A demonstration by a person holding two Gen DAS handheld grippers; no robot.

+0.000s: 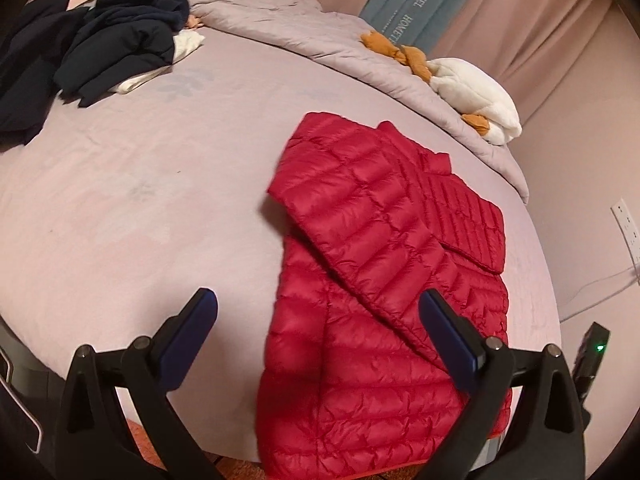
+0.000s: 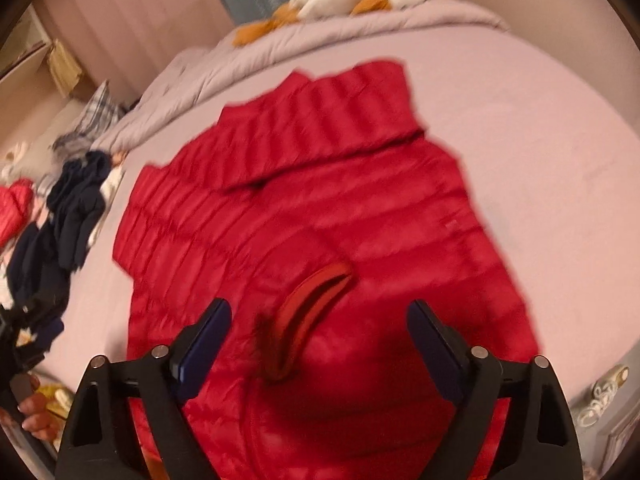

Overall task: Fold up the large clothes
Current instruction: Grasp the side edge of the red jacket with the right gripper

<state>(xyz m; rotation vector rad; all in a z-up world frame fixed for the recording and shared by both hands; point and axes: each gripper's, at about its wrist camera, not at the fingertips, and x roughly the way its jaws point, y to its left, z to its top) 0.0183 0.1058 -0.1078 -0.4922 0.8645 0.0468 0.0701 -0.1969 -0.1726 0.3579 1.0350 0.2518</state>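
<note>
1. Pale lilac sheet covers the bed (image 1: 120, 208), which fills most of both views; the sheet lies smooth with light creases.
2. Pink curtains (image 1: 520, 20) hang behind the bed, beyond its far edge. A blue-grey panel with lettering (image 1: 416, 0) stands among them.
3. A grey-lilac quilt (image 1: 288, 24) is pushed up along the far edge of the bed. On the quilt rests a white and orange plush toy (image 1: 476, 96).
4. A heap of dark navy clothes (image 1: 112, 44) lies on the bed, well apart from the red jacket and on its left in the left wrist view.
5. The red quilted jacket (image 1: 384, 264) lies flat on the bed near its front edge, one sleeve folded across the body.
6. A wall socket (image 1: 628, 224) sits on the wall to the right of the bed.
7. Left tongs (image 1: 318, 312): jaws spread wide, empty, one finger above the jacket.
8. Right tongs (image 2: 320, 320): jaws apart, nothing gripped, above the jacket's collar (image 2: 312, 312). This view is blurred.
</note>
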